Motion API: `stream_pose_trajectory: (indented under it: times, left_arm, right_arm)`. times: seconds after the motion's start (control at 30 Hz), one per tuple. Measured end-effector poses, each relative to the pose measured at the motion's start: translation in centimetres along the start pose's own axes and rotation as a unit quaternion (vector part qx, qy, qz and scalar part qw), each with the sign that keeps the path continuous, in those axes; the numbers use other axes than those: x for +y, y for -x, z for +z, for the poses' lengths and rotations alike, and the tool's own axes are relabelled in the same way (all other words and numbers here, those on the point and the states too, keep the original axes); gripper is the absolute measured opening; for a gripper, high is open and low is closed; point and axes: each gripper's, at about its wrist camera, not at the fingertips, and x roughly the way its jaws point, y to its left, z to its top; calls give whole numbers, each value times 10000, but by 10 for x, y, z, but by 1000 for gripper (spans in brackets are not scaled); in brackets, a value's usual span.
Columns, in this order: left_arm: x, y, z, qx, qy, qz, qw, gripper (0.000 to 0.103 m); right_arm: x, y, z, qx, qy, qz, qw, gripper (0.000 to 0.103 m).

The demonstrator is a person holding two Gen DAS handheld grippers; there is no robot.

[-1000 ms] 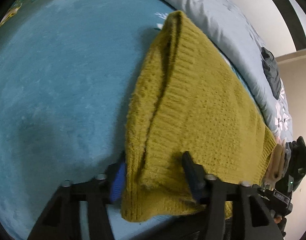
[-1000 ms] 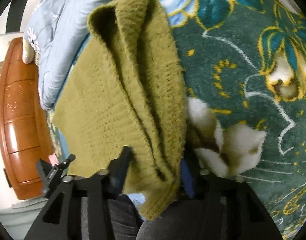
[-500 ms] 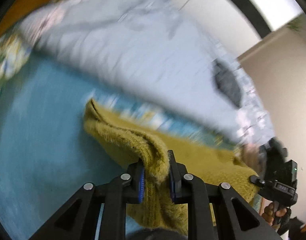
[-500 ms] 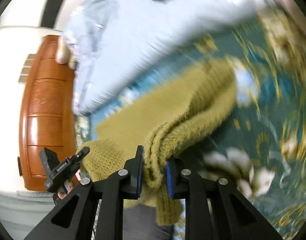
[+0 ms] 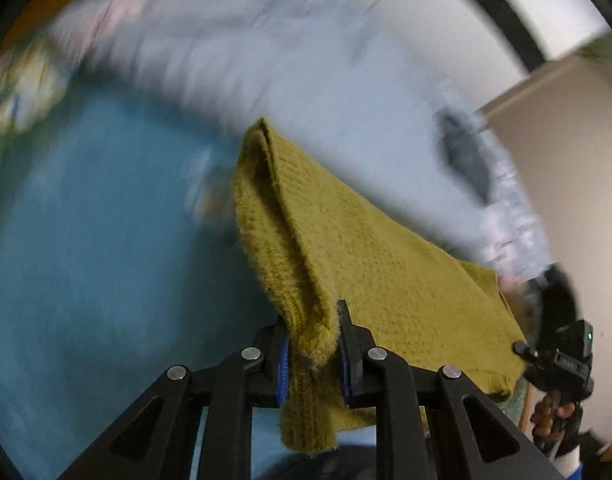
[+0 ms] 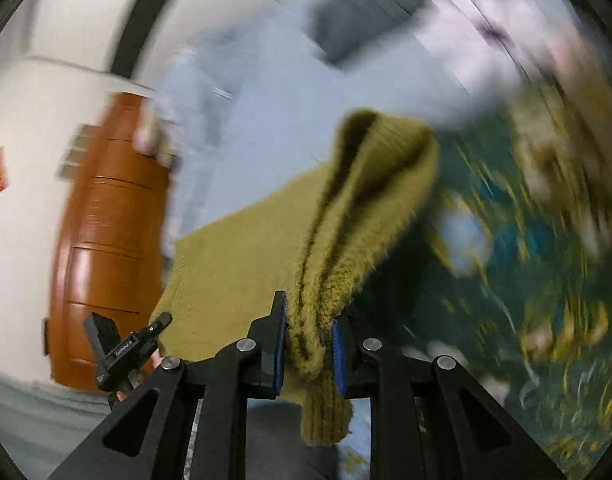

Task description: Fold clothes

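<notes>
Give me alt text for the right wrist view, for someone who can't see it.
The right claw is shut on a bunched edge of a mustard-yellow knit sweater, which stretches away to the left. Behind it, motion-blurred, are a pale blue quilt, a dark green floral blanket and a brown wooden cabinet.

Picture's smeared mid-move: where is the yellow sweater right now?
The yellow sweater hangs stretched between both grippers, one bunched edge clamped in the left gripper, the other in the right gripper, above the bed.

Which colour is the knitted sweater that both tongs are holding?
Mustard yellow, plain knit without pattern. The sweater shows best in the left wrist view.
</notes>
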Motion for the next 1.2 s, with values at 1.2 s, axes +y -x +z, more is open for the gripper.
stream_pose_trajectory:
  times: [1.2]
  left_arm:
    - [-128,-105,-58,1467,-903,901,9809,42]
  right_arm:
    - [-29,-54,-37,319,-713,-935,9925,20]
